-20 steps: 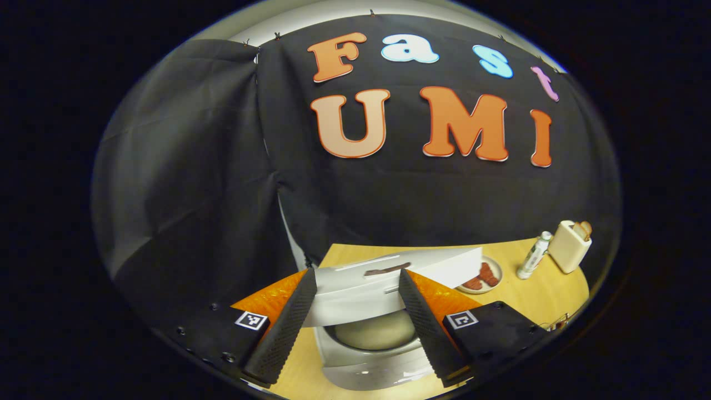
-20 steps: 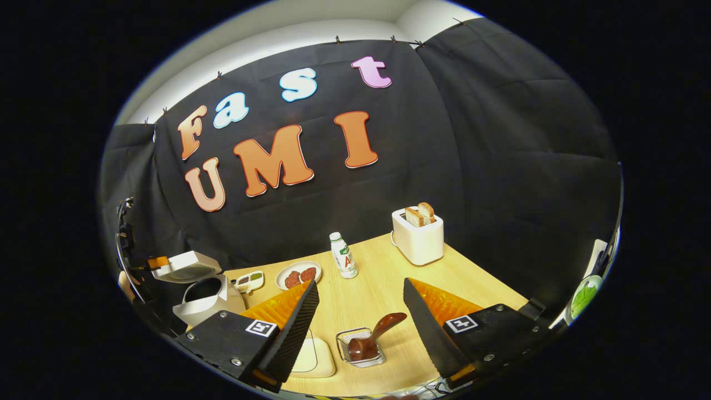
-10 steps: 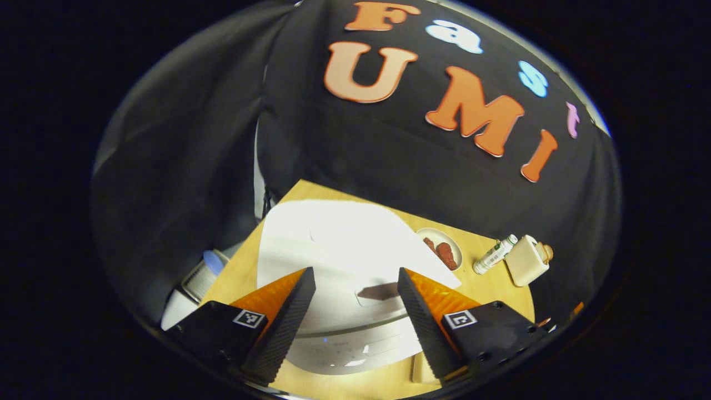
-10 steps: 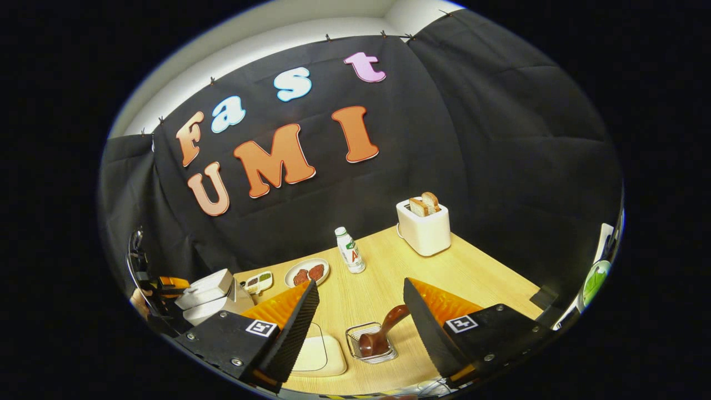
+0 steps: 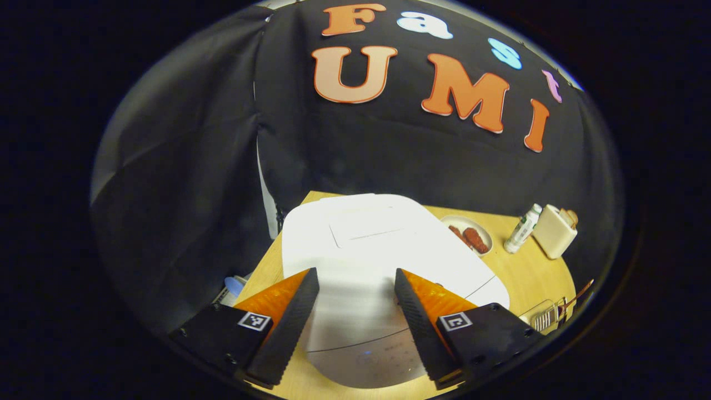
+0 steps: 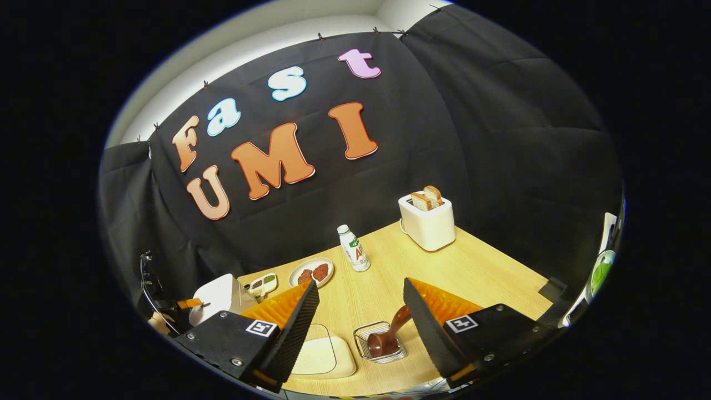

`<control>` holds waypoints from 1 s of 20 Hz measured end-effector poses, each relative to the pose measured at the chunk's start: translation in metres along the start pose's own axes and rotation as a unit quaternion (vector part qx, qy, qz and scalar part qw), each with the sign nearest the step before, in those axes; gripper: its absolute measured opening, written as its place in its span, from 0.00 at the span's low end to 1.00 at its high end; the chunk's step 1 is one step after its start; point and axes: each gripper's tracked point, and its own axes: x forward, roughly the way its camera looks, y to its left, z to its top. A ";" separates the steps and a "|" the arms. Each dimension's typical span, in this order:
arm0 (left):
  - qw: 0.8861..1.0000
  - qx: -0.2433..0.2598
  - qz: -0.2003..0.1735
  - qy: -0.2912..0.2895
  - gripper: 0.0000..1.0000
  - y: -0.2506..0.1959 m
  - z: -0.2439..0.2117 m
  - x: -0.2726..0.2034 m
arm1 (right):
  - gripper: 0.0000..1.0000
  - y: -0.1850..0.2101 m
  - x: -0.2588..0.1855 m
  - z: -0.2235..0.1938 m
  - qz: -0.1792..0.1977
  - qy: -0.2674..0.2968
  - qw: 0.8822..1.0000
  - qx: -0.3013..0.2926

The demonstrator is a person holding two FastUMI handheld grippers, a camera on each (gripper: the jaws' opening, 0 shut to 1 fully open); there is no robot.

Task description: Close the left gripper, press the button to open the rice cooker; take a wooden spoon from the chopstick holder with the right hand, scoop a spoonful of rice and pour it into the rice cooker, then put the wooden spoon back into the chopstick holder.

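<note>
The rice cooker (image 5: 377,261) lid, raised a second ago, is now down, so the cooker is shut. Both the left hand-held gripper (image 5: 351,325) and right hand-held gripper (image 6: 360,328) are spread, empty. The wooden spoon (image 6: 389,336) stands in the chopstick holder (image 6: 383,347) on the tabletop (image 6: 472,272), bowl down, handle leaning up-right.

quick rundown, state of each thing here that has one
rice cooker: lid down
left gripper: open, above cooker
right gripper: open, empty
wooden spoon: standing in chopstick holder
toaster: bread up
bottle: upright, capped
</note>
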 end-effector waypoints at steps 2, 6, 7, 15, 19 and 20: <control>0.999 0.015 0.017 -0.034 1.00 -0.003 0.013 -0.011 | 0.95 0.006 0.003 -0.003 0.005 0.004 1.000 -0.003; 0.993 0.038 0.016 -0.110 1.00 -0.017 0.047 -0.074 | 0.95 0.011 0.001 0.003 0.001 0.000 0.999 -0.034; 0.991 0.037 0.014 -0.128 1.00 -0.018 0.060 -0.095 | 0.95 0.012 0.001 0.007 0.000 -0.003 0.999 -0.045; 0.972 -0.011 -0.042 -0.231 1.00 -0.052 0.143 -0.222 | 0.95 0.033 -0.012 0.048 0.001 -0.039 0.993 -0.108; 0.959 -0.032 -0.081 -0.271 1.00 -0.065 0.171 -0.274 | 0.95 0.044 -0.026 0.080 -0.001 -0.075 0.985 -0.154; 0.956 -0.035 -0.086 -0.277 1.00 -0.066 0.175 -0.282 | 0.95 0.047 -0.029 0.088 -0.001 -0.083 0.983 -0.165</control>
